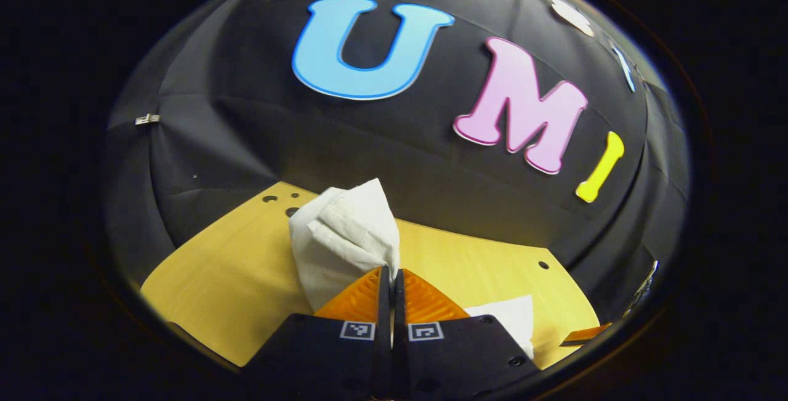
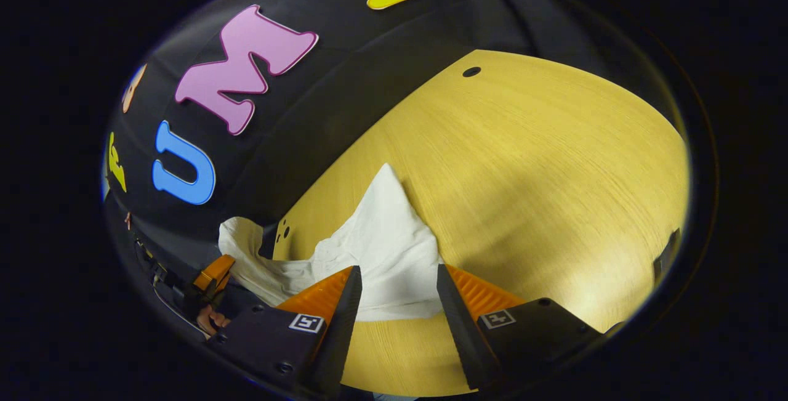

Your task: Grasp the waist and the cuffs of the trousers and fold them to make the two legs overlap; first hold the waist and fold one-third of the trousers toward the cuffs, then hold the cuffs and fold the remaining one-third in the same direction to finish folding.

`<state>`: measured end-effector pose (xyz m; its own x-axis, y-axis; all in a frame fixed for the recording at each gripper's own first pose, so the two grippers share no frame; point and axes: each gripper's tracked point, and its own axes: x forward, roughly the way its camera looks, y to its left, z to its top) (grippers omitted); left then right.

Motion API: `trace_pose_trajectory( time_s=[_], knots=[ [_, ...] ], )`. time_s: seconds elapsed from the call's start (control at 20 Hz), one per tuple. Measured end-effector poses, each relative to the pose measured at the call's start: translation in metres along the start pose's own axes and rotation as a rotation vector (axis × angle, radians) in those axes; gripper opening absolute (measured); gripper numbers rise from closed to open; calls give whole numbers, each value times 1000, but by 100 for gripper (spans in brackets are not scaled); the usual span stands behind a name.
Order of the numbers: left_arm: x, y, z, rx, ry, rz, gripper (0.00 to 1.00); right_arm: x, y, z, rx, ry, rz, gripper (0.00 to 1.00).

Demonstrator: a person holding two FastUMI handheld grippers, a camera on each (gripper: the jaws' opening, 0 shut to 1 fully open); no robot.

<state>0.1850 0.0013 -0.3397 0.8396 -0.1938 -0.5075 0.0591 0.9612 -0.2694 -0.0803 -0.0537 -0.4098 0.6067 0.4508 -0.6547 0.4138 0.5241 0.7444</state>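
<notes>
White trousers (image 2: 375,247) lying bunched on a yellow wooden table (image 2: 542,161), near its edge by the black cloth wall. Left gripper (image 1: 391,278) pinched together on a raised fold of the trousers (image 1: 345,234), lifted above the table (image 1: 234,271). Right gripper (image 2: 399,284) spread apart just above the trousers, clamping nothing. Beyond the trousers, the other gripper and part of a hand (image 2: 208,318).

— Left gripper (image 1: 391,278): black housings, one square coded marker apiece, ribbed fingers, round screws.
— Noted. Right gripper (image 2: 399,284)?
— Same: black blocks, square markers, screws, ribbed tapering fingers.
</notes>
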Motion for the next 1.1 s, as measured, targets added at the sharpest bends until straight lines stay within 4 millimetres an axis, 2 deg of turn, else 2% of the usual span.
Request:
trace_pose_trajectory(
  time_s=[0.15,0.35,0.5,0.7,0.8,0.95,1.1],
  knots=[
    [0,-45,-20,33,29,-68,5,-8,-18,6,35,-8,-14,76],
    [9,-98,-60,99,92,-141,5,-16,-39,8,66,-8,-27,76],
    [10,-124,-90,130,145,-181,5,-23,-48,12,84,-16,-32,76],
    [6,-151,-118,181,170,-214,5,-27,-66,15,95,-4,-64,76],
    [-1,-160,-140,197,200,-233,5,-29,-72,16,101,-1,-75,76],
    [-6,-162,-175,224,264,-234,5,-25,-81,10,98,33,-106,76],
    [-10,-160,-210,252,352,-235,7,-25,-79,9,111,47,-107,76]
  ],
)
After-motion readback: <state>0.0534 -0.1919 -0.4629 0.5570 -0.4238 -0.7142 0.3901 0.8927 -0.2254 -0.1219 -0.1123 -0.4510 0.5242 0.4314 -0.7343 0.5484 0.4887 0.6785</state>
